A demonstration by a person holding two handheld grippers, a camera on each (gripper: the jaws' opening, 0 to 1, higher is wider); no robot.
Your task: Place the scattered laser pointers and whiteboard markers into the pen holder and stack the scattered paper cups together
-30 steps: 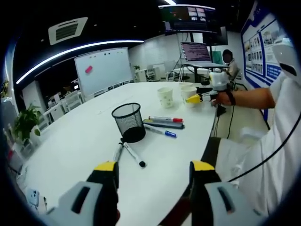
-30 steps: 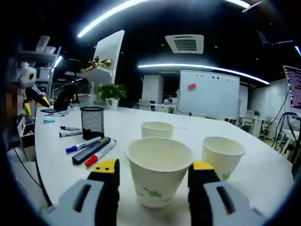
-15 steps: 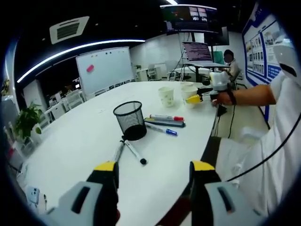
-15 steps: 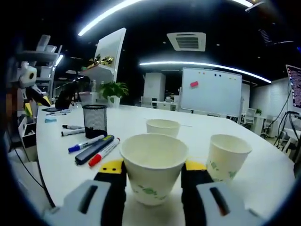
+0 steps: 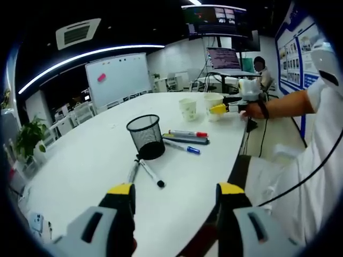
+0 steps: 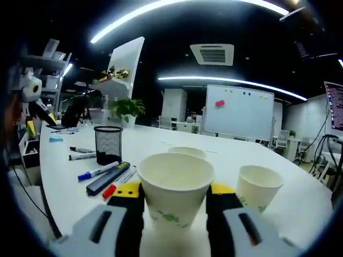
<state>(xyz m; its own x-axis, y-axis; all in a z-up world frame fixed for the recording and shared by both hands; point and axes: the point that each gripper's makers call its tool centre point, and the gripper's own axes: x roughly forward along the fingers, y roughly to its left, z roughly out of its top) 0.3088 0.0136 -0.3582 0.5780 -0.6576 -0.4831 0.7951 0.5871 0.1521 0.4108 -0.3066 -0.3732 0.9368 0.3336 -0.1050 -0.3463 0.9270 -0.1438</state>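
The white worktop (image 5: 86, 160) fills the middle of the left gripper view. At its centre stands the black mesh pen holder (image 5: 145, 137), nothing visible inside it. Two markers (image 5: 144, 172) lie just below it, three more pens (image 5: 185, 140) to its right. In the right gripper view, the right hand-held gripper (image 6: 174, 190) is clamped on an empty paper cup (image 6: 175, 188) at lower centre; a second cup (image 6: 258, 188) stands right, a third cup (image 6: 186, 152) behind. The left hand-held gripper (image 5: 175, 191) has its jaws apart, holding nothing.
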